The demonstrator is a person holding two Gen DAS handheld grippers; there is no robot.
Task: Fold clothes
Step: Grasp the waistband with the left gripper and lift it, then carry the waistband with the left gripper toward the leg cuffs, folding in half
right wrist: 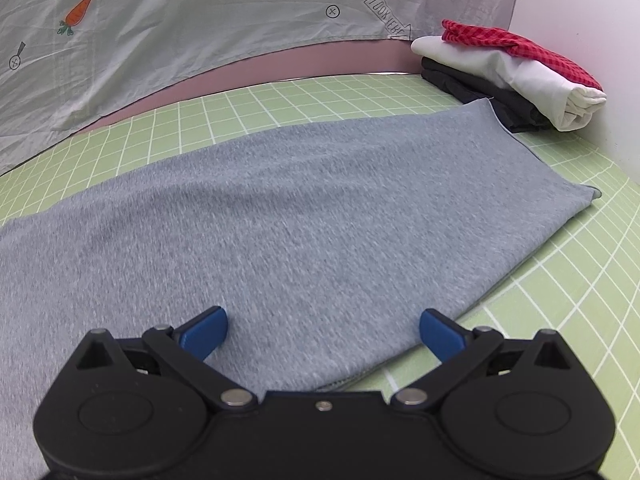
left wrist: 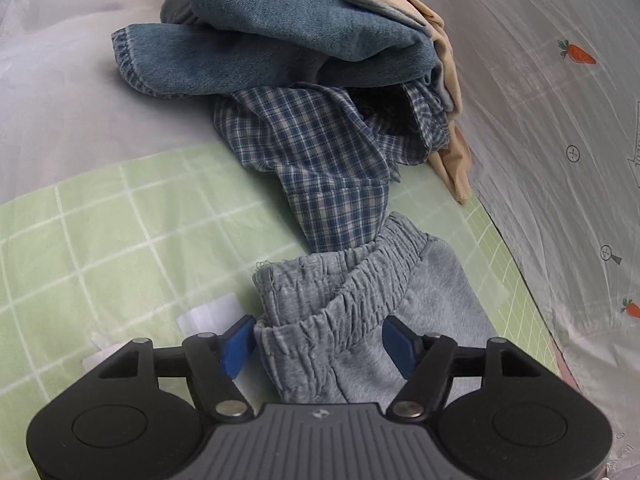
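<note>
Grey sweatpants (right wrist: 280, 216) lie spread flat on the green checked sheet (right wrist: 560, 288). Their gathered elastic waistband (left wrist: 344, 292) shows in the left wrist view. My left gripper (left wrist: 320, 344) is open, its blue pads on either side of the waistband's near corner. My right gripper (right wrist: 322, 334) is open too, low over the near edge of the grey leg, with cloth between its spread pads. Neither gripper pinches the fabric.
An unfolded heap lies beyond the waistband: a blue plaid garment (left wrist: 320, 160), denim (left wrist: 280, 40) and a beige piece (left wrist: 452, 128). A folded stack of red checked (right wrist: 520, 44), white (right wrist: 520, 76) and dark (right wrist: 480, 92) clothes sits far right. A carrot-print cloth (right wrist: 160, 40) hangs behind.
</note>
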